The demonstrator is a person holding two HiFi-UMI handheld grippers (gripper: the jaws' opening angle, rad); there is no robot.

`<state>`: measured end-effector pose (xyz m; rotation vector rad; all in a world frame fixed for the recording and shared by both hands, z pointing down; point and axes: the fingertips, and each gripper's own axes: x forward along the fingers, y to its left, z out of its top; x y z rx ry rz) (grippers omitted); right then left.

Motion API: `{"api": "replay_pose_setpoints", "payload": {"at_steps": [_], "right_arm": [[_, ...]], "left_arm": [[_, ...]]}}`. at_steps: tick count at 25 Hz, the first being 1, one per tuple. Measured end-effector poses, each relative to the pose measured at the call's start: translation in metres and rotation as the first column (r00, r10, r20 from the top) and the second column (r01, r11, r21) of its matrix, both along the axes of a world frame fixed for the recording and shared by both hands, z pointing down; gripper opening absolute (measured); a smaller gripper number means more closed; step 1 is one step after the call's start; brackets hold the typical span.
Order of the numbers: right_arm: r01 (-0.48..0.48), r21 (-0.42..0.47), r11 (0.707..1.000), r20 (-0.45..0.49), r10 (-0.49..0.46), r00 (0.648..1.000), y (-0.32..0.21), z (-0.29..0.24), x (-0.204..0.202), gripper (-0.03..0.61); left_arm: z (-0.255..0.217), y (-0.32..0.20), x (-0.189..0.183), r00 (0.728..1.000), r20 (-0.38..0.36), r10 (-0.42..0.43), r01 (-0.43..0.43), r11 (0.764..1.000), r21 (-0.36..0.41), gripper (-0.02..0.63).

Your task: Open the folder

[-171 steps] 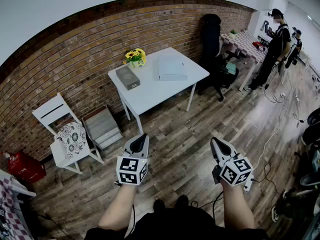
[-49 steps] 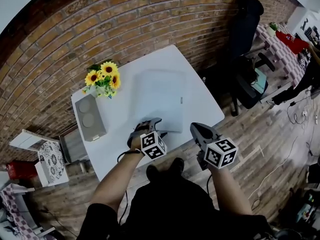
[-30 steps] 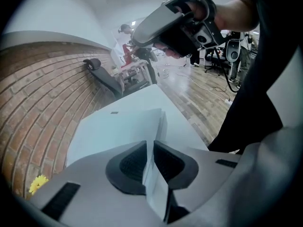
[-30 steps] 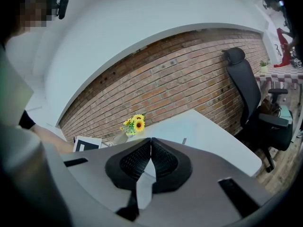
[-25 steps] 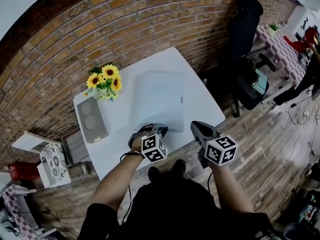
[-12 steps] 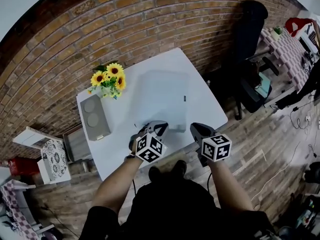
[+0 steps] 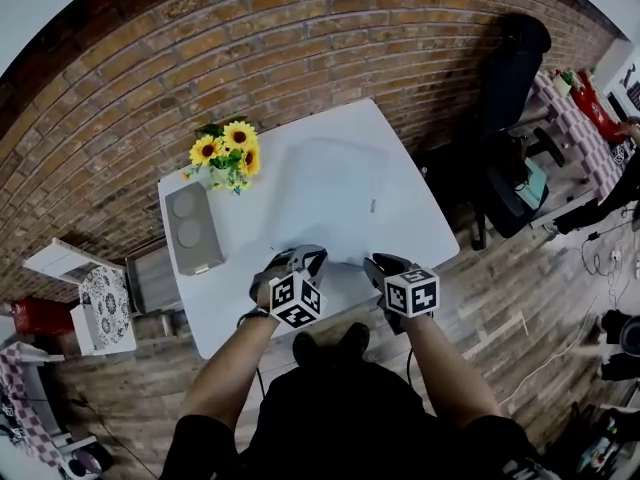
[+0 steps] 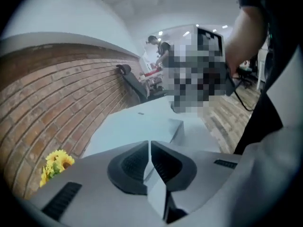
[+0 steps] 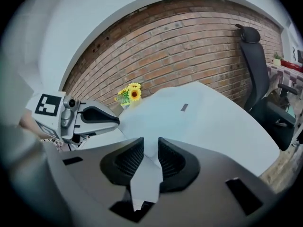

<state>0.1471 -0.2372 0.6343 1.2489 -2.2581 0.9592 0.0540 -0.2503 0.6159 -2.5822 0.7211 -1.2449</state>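
A pale blue folder point(image 7: 325, 198) lies flat and closed on the white table point(image 7: 425, 230), with a small grey label point(image 7: 373, 206) near its right edge. My left gripper point(image 7: 312, 257) rests at the folder's near left corner, shut, with nothing visible between its pads point(image 8: 150, 144). My right gripper point(image 7: 378, 265) hangs low at the folder's near right corner. Its jaws point(image 9: 151, 144) are opening. The folder point(image 9: 189, 119) shows through their gap, just ahead of the tips, and the pads do not press on it. The left gripper point(image 9: 97, 115) also shows in the right gripper view.
A vase of sunflowers point(image 7: 225, 153) and a grey box point(image 7: 190, 230) stand on the table's left side. A brick wall runs behind. A black office chair point(image 7: 515, 63) stands to the right, and a white chair point(image 7: 85, 298) to the left on the wooden floor.
My right gripper has come down and leftward to the table's front edge, and its jaws have spread apart. The left gripper has shifted a little and rolled, still shut.
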Motion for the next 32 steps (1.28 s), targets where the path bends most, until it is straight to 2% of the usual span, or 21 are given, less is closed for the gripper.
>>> {"api": "replay_pose_setpoints", "payload": {"at_steps": [1,3,4,5,7,12,20,26,28,29,30,32], "right_arm": [[0.003,0.001,1.0,0.005,-0.003,1.0,0.0,-0.002,0.0,0.11],[0.004,0.004,1.0,0.014,-0.004,1.0,0.0,-0.005,0.001,0.11],[0.002,0.004,1.0,0.017,-0.002,1.0,-0.001,-0.006,0.002,0.11],[0.0,0.004,1.0,0.019,0.0,1.0,0.0,-0.007,0.003,0.11],[-0.002,0.004,1.0,0.02,0.002,1.0,0.002,-0.009,0.002,0.11],[-0.018,0.007,1.0,0.033,0.018,0.999,0.01,-0.012,0.005,0.11],[-0.068,0.01,0.998,0.05,0.067,0.997,0.016,-0.016,0.017,0.11],[-0.077,0.013,0.997,0.055,0.076,0.996,0.018,-0.019,0.019,0.109],[-0.079,0.013,0.997,0.057,0.079,0.995,0.019,-0.019,0.019,0.109],[-0.081,0.013,0.997,0.058,0.08,0.995,0.019,-0.02,0.02,0.109],[-0.082,0.014,0.997,0.059,0.081,0.995,0.019,-0.02,0.02,0.109],[-0.083,0.013,0.996,0.058,0.082,0.995,0.02,-0.019,0.02,0.109]], "left_arm": [[0.007,0.001,-0.004,0.999,0.046,0.019,-0.02,1.0,0.011,0.031],[0.022,0.003,-0.011,0.99,0.127,0.054,-0.055,0.998,0.001,0.212],[0.029,0.003,-0.013,0.984,0.163,0.071,-0.072,0.997,0.0,0.254],[0.033,0.002,-0.015,0.978,0.192,0.084,-0.087,0.996,0.006,0.256],[0.037,-0.001,-0.014,0.971,0.219,0.097,-0.105,0.994,0.027,0.256],[0.029,-0.01,0.001,0.972,0.199,0.124,-0.137,0.989,0.055,0.253],[0.039,-0.006,0.007,0.916,0.322,0.24,-0.277,0.958,0.074,0.239],[0.038,-0.008,0.009,0.907,0.342,0.247,-0.287,0.955,0.07,0.223],[0.038,-0.006,0.011,0.9,0.359,0.249,-0.298,0.95,0.087,0.163],[0.038,-0.007,0.011,0.895,0.374,0.243,-0.302,0.947,0.106,0.087],[0.039,-0.008,0.011,0.891,0.39,0.231,-0.3,0.946,0.124,0.049],[0.042,-0.01,0.01,0.891,0.404,0.206,-0.28,0.951,0.132,0.044]]}}
